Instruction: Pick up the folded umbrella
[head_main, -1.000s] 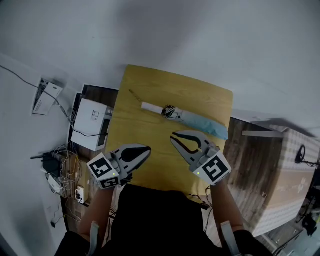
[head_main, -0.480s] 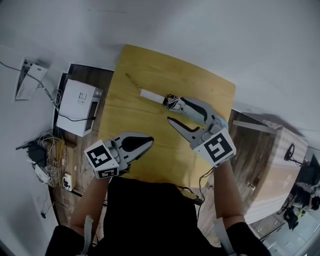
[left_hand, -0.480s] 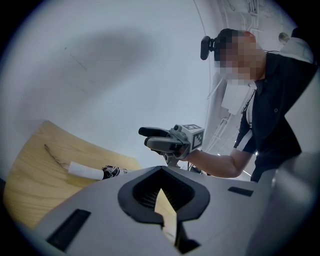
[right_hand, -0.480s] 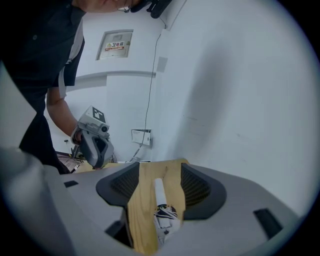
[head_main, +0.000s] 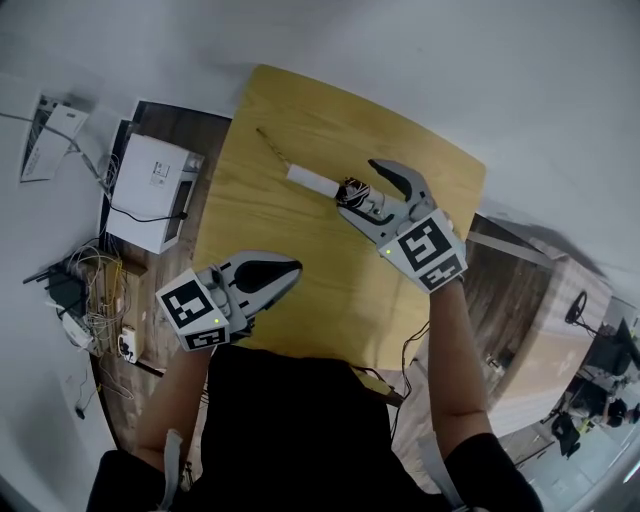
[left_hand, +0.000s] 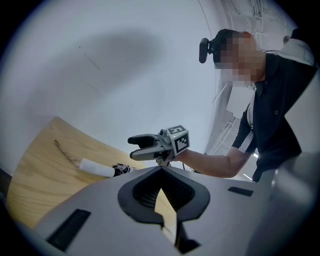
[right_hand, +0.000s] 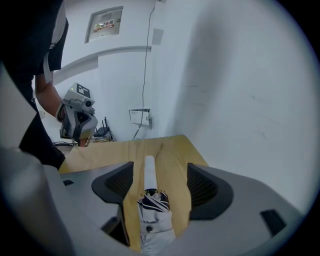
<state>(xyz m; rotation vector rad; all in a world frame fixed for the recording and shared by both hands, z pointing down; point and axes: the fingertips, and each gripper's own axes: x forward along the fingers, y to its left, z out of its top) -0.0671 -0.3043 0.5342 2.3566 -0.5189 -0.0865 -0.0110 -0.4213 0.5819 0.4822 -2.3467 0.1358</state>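
The folded umbrella (head_main: 312, 182) lies on the yellow wooden table (head_main: 250, 225), its white handle pointing left and its pale blue canopy under my right hand. My right gripper (head_main: 362, 190) straddles the canopy. Its jaws are opening, and the umbrella (right_hand: 152, 212) lies between them with a gap to the pads on both sides. My left gripper (head_main: 292, 268) hovers shut and empty over the table's near edge, well apart from the umbrella. From the left gripper view the handle (left_hand: 97, 168) and the right gripper (left_hand: 145, 148) over the canopy show beyond the left gripper (left_hand: 161, 170).
On the floor left of the table are a white box-shaped device (head_main: 150, 195) and a tangle of cables (head_main: 90, 300). A white wall rises beyond the table's far edge. Wood flooring and a pale carton (head_main: 545, 340) lie to the right.
My right gripper has moved forward and down from the near side of the table onto the umbrella, and its jaws have spread apart. The left gripper has sunk a little.
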